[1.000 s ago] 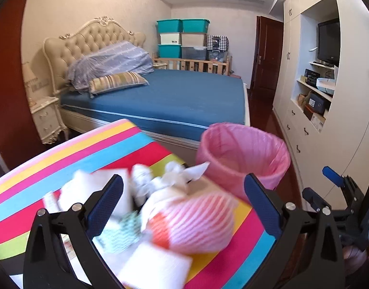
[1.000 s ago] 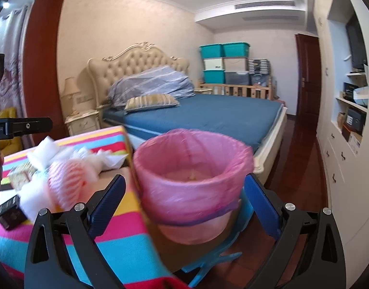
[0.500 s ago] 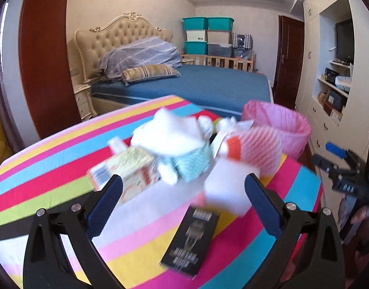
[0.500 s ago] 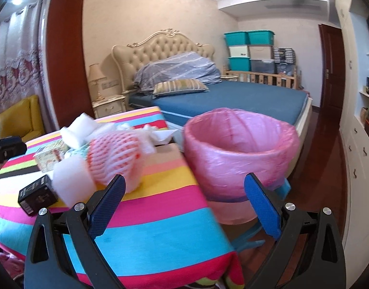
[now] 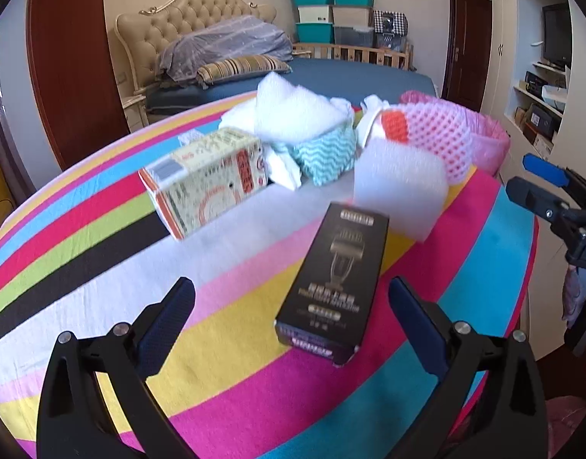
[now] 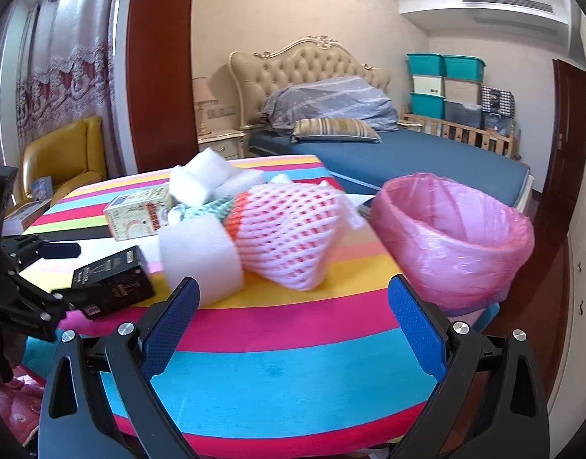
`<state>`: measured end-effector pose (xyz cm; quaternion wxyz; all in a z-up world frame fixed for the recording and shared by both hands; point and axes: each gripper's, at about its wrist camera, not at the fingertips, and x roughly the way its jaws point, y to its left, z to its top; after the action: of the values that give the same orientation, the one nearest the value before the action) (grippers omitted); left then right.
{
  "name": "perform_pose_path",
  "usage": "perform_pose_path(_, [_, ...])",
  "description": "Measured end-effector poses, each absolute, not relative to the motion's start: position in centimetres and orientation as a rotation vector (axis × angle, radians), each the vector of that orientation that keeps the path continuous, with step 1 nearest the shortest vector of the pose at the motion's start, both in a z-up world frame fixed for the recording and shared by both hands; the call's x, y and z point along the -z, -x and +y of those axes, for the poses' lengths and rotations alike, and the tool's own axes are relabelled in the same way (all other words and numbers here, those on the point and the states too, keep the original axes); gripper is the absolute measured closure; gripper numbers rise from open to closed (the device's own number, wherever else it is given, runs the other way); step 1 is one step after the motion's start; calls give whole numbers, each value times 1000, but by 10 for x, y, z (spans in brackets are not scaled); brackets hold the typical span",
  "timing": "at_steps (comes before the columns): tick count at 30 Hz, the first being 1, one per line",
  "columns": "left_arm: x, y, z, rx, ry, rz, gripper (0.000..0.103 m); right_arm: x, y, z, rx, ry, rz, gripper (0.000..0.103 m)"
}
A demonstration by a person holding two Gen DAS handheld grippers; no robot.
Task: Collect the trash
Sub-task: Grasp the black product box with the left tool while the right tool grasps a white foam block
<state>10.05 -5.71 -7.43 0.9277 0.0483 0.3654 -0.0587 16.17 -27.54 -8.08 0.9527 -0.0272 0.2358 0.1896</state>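
Left wrist view: black carton (image 5: pixel 333 281) dead ahead of left hand-held gripper (image 5: pixel 291 323), jaws apart, long axis pointing away; right hand-held gripper (image 6: pixel 293 331) likewise spread, farther off.

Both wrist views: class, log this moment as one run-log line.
left gripper: open, over black box | right gripper: open, empty | foam net on table | pink-lined bin beside table

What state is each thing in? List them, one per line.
Left tongs: open, empty.
Right tongs: open, empty.
Black box: lying flat on the tablecloth, closed.
Printed carton: on its side, closed.
Foam net: lying loose on the table.
White foam block: upright, untouched.
Pink-lined bin: open, beside the table.
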Motion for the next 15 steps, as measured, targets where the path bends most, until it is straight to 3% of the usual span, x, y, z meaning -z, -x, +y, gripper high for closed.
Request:
perform_pose_path(7, [76, -98, -55, 118, -69, 748, 6, 86, -164, -250, -407, 137, 511, 10])
perform_pose_path(10, [77, -95, -53, 139, -56, 741, 27, 88, -168, -242, -422, 149, 528, 10])
perform_pose_path(13, [80, -94, -52, 146, -54, 744, 55, 89, -170, -236, -433, 157, 533, 10])
perform_pose_path(15, [79, -92, -51, 140, -49, 735, 58, 90, -170, -233, -439, 160, 537, 10])
